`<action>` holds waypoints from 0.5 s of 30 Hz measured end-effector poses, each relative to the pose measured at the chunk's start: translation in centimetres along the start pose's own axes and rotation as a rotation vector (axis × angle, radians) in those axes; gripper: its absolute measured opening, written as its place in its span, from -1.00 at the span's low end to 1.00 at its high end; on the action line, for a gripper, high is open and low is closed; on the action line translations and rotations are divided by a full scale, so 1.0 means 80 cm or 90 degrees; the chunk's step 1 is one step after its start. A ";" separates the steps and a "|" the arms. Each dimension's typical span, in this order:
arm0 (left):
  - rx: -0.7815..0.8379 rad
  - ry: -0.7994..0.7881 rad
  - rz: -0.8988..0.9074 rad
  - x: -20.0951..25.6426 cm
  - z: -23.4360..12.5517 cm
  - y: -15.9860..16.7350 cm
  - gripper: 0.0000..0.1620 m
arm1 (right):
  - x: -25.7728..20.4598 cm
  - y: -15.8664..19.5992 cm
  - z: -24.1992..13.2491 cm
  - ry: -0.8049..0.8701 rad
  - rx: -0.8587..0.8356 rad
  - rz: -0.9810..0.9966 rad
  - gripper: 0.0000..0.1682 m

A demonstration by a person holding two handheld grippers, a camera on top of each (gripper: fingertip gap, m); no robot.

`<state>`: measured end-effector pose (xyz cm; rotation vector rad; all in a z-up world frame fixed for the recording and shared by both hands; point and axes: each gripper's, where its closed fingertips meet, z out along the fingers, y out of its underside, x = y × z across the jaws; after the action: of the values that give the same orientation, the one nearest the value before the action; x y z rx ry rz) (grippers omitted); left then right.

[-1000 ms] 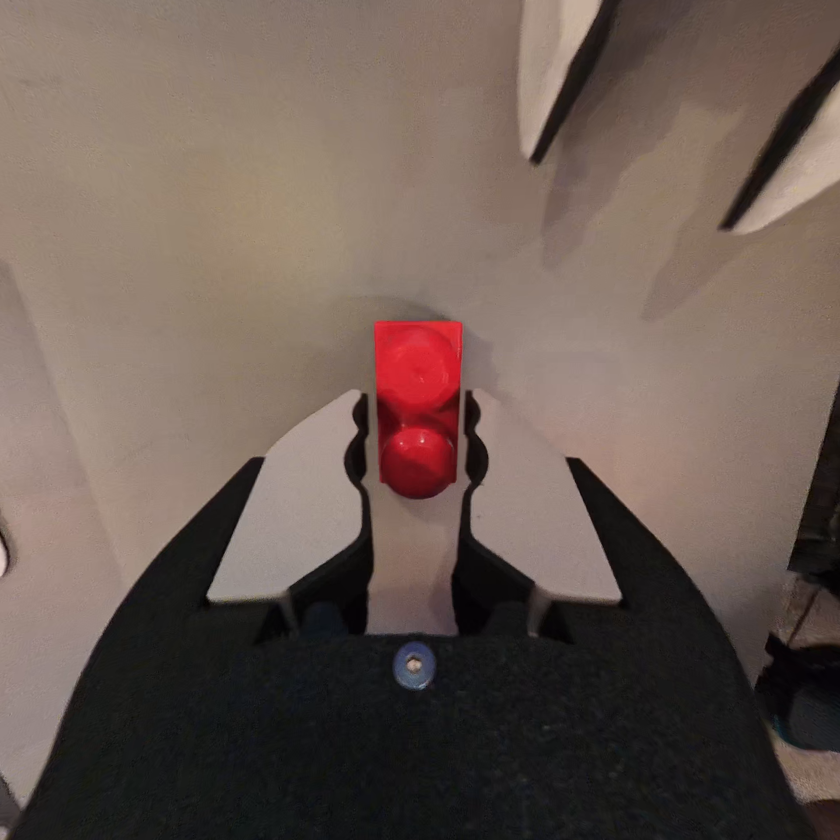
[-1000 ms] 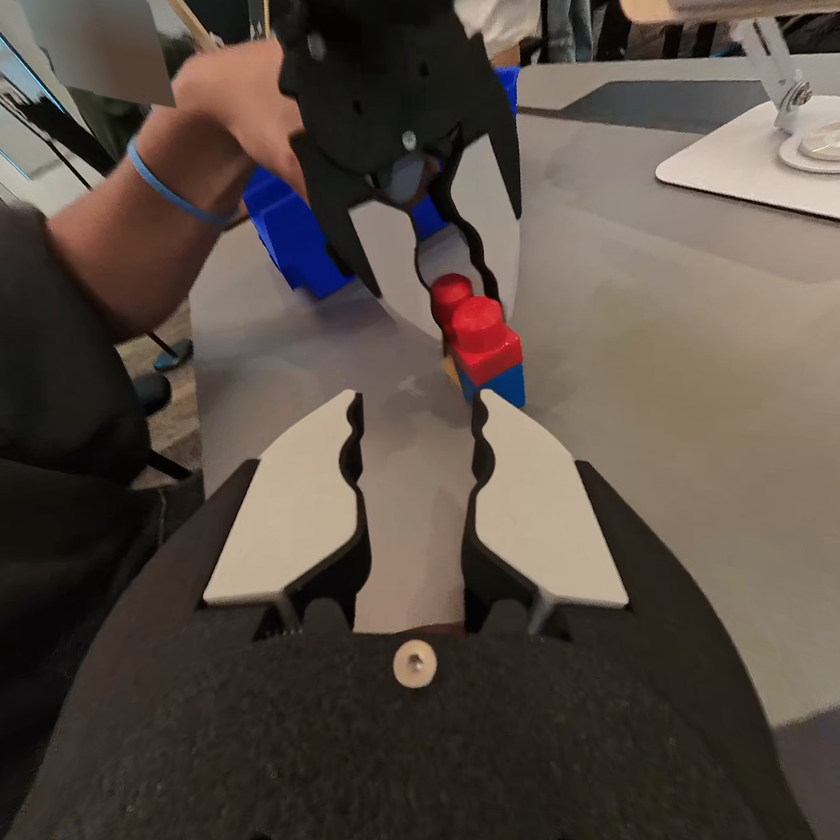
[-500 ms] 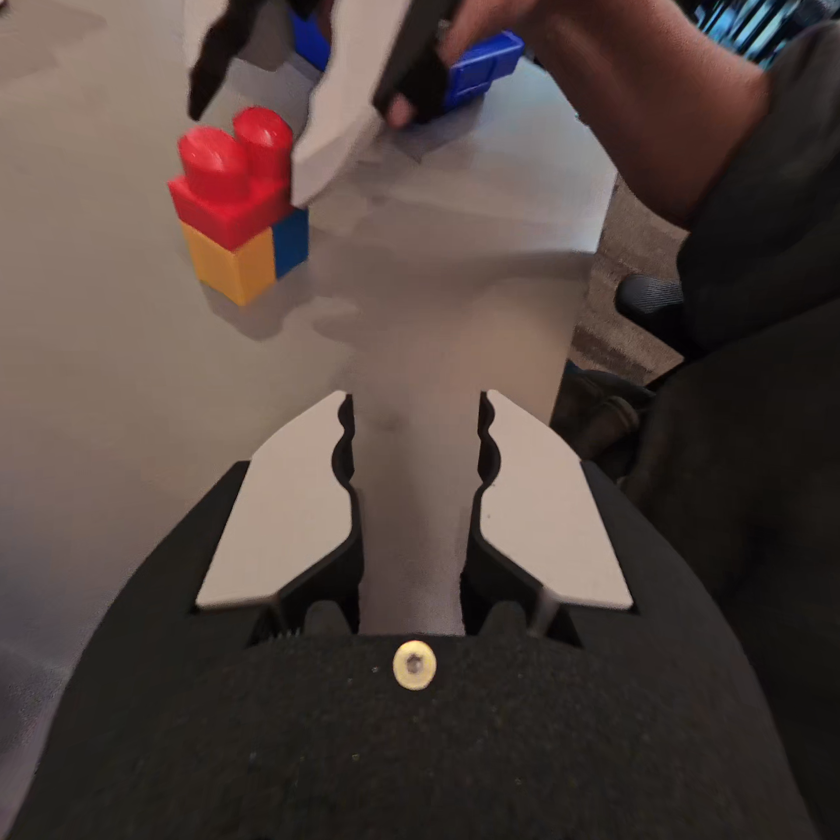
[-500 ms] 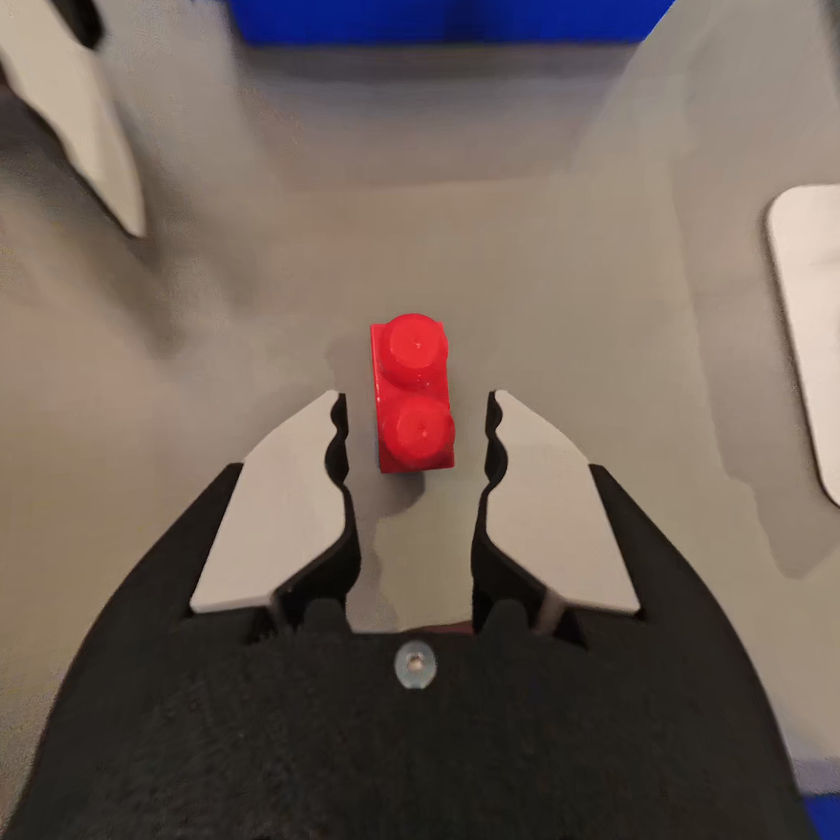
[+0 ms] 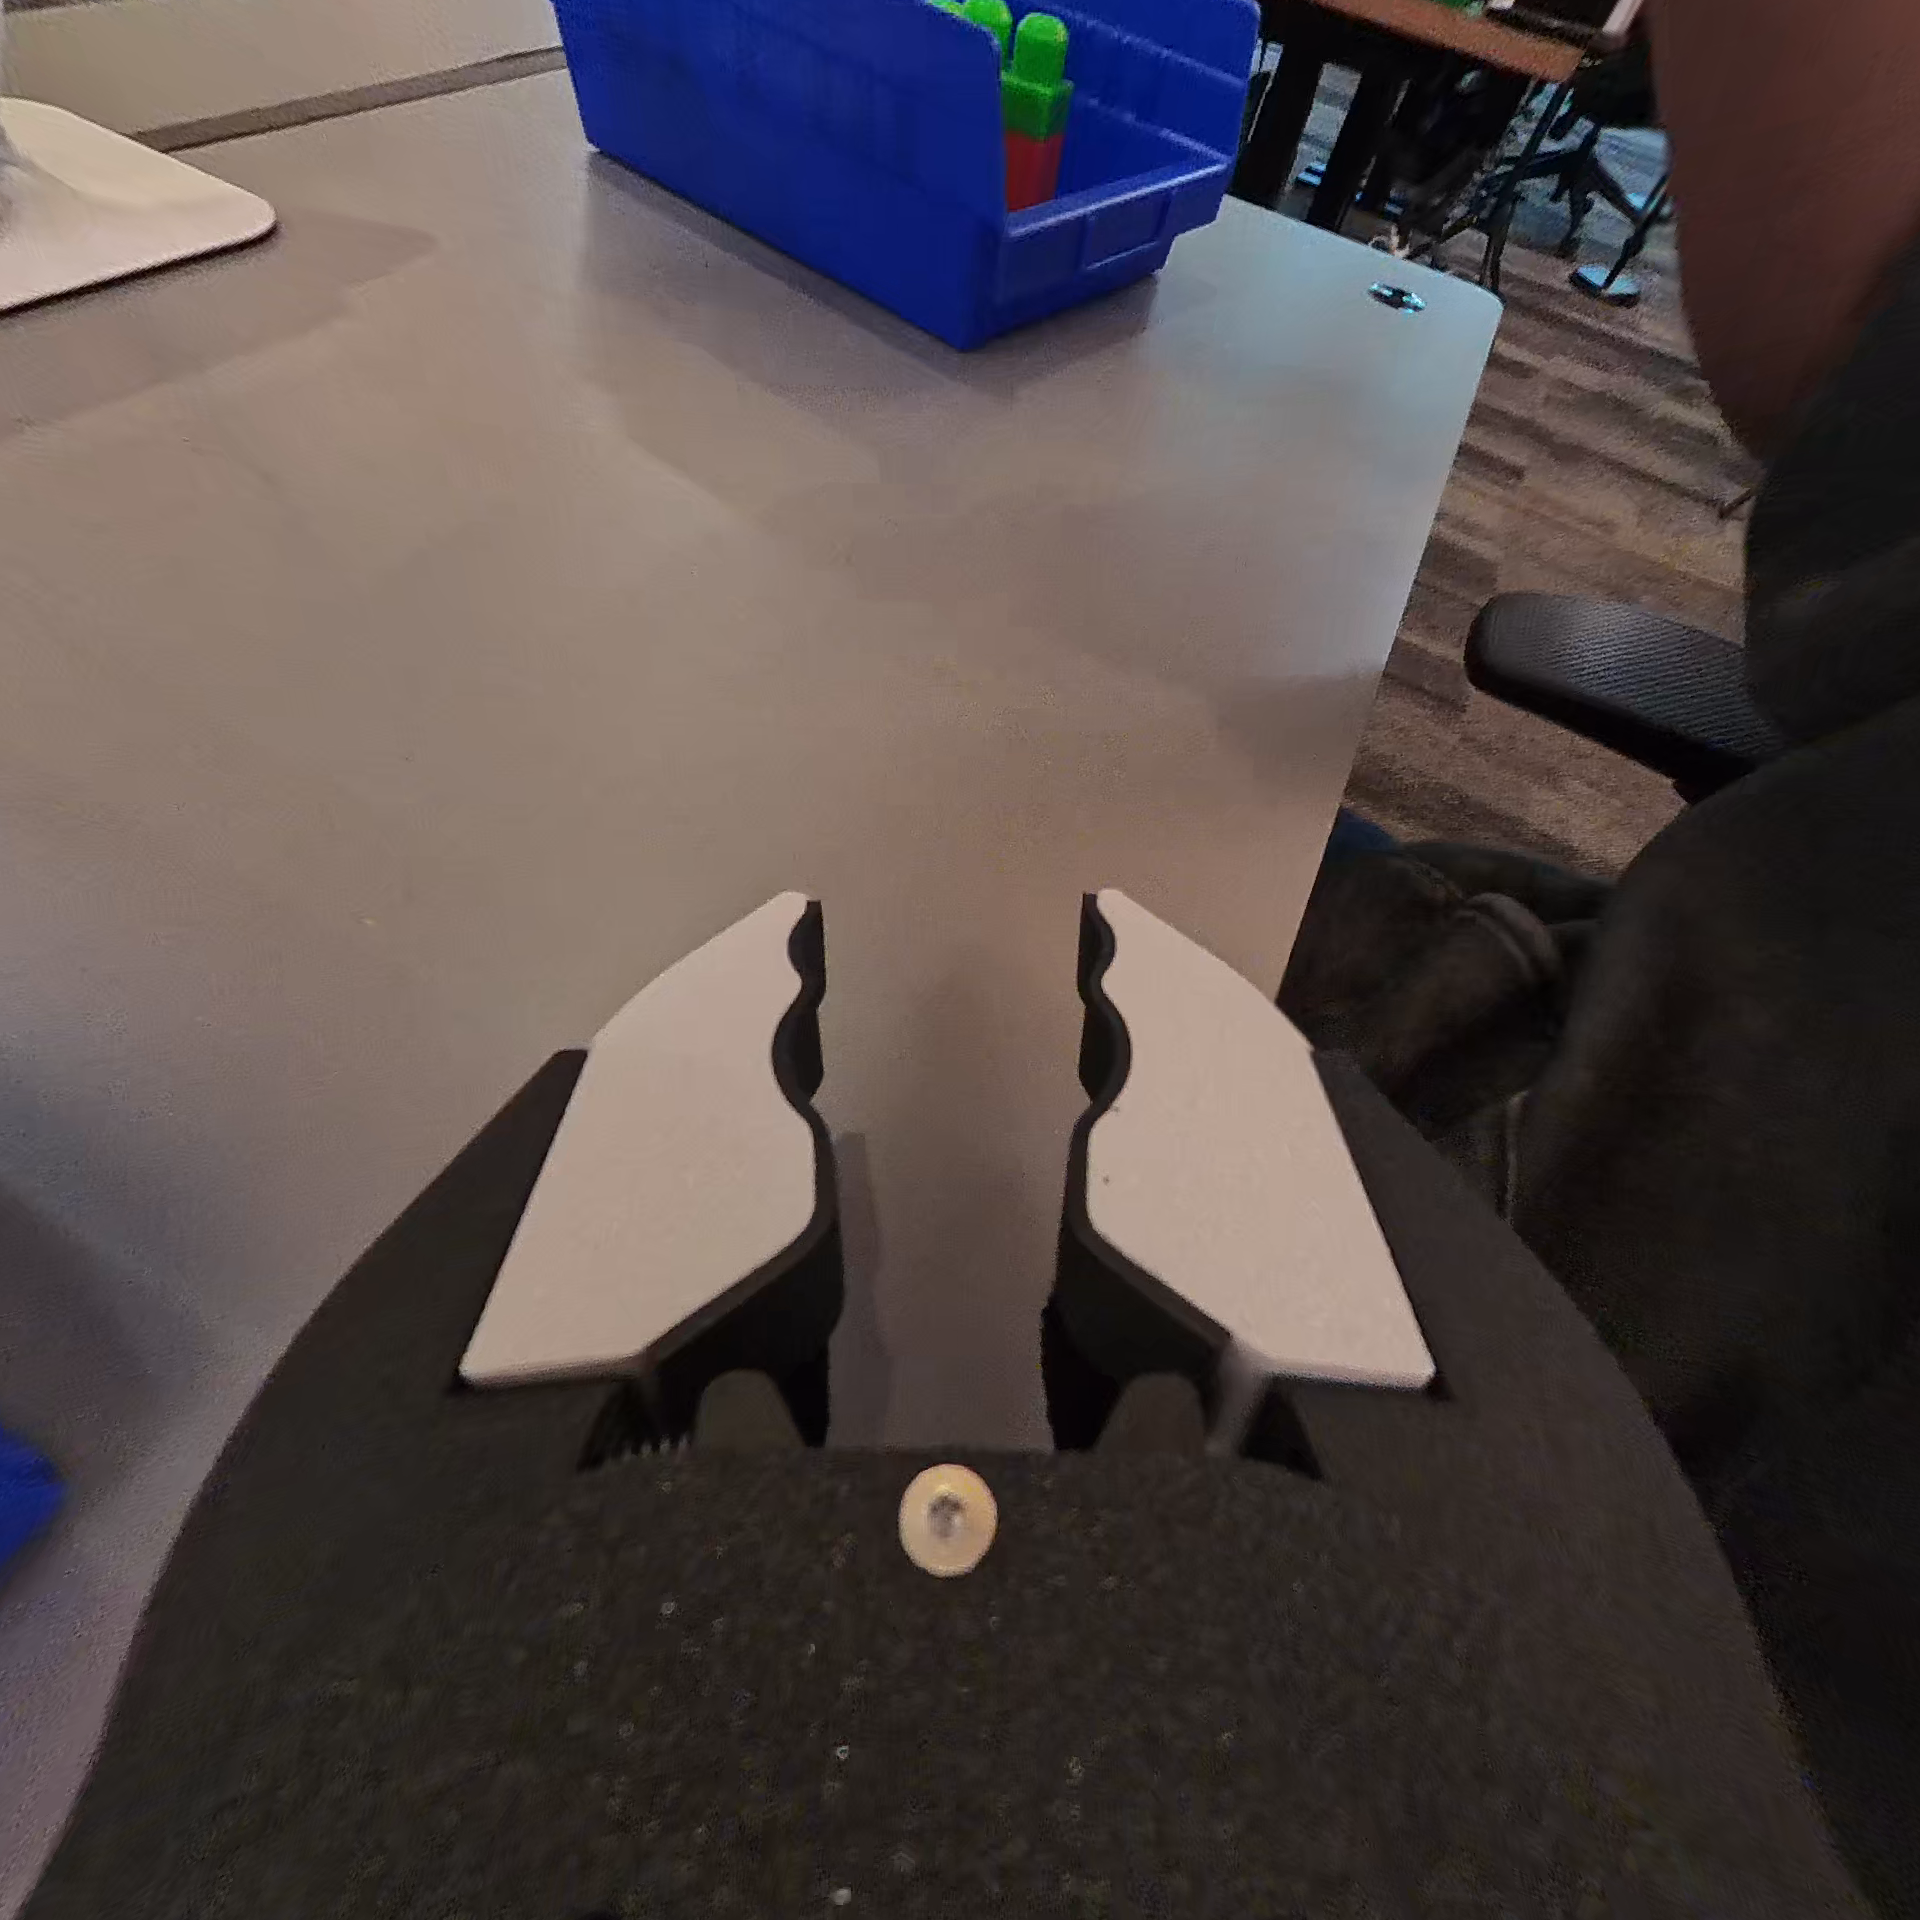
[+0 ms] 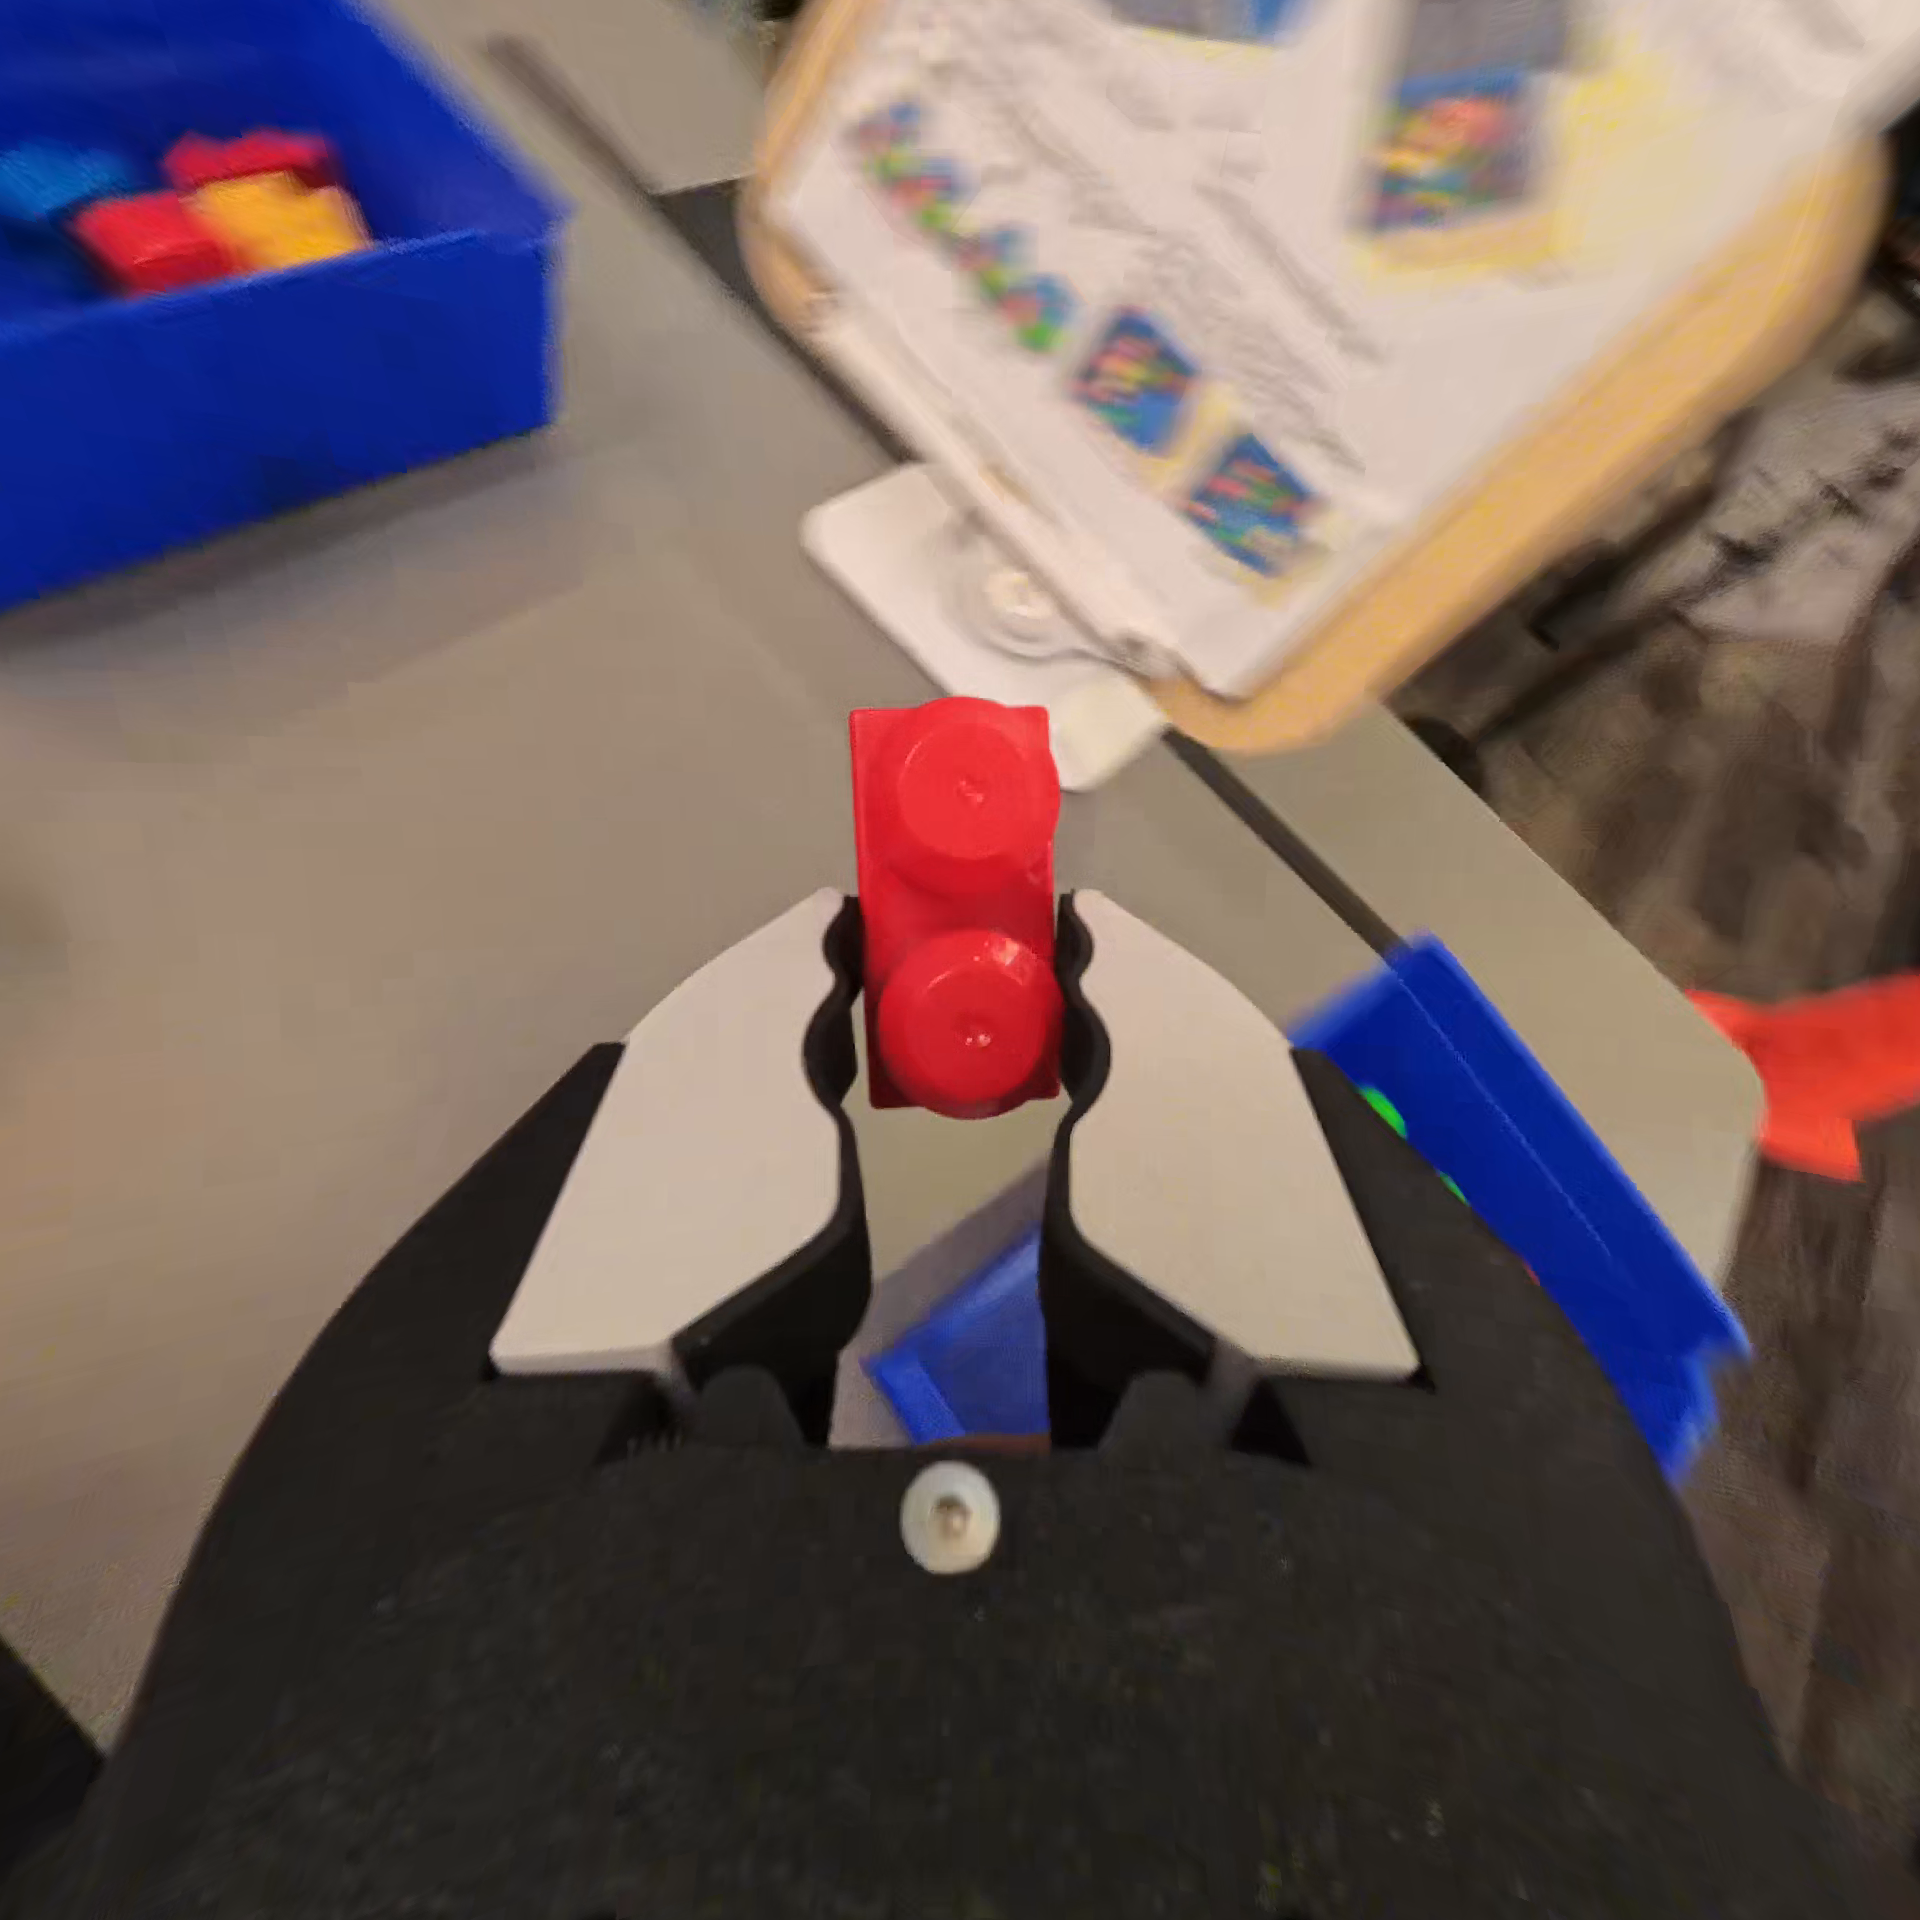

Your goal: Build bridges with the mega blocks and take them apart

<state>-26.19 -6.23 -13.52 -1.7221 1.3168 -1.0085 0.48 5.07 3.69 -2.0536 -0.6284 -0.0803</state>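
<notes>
Over grey bench (image 5: 520,623) w/ blue bins (image 5: 894,156): right tongs (image 6: 958,914) clamp red block (image 6: 951,883); left tongs (image 5: 951,914) gape empty; carpeted room.

A bin (image 5: 883,166) is sitting at the far end of the counter (image 5: 520,623), holding upright blocks (image 5: 1034,114); a flat base (image 5: 114,208) is lying far left.

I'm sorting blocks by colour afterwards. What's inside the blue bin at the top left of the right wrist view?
In the blue bin red blocks, a yellow block and a blue one show, all blurred. Its near wall hides anything lower down.
</notes>
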 end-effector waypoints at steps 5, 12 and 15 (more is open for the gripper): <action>0.000 0.033 -0.011 0.012 0.008 -0.004 -0.43 | 0.114 0.096 -0.041 0.213 -0.076 0.282 -0.59; 0.009 0.069 -0.023 0.019 0.016 -0.013 -0.43 | 0.112 0.217 0.047 0.205 -0.215 0.422 -0.58; 0.021 0.074 -0.023 0.019 0.015 -0.018 -0.43 | 0.109 0.244 0.071 0.211 -0.267 0.416 -0.58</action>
<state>-24.30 -7.30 -12.53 -1.6901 1.3382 -1.1602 15.98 5.12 -12.07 -2.4764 0.3025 -0.1754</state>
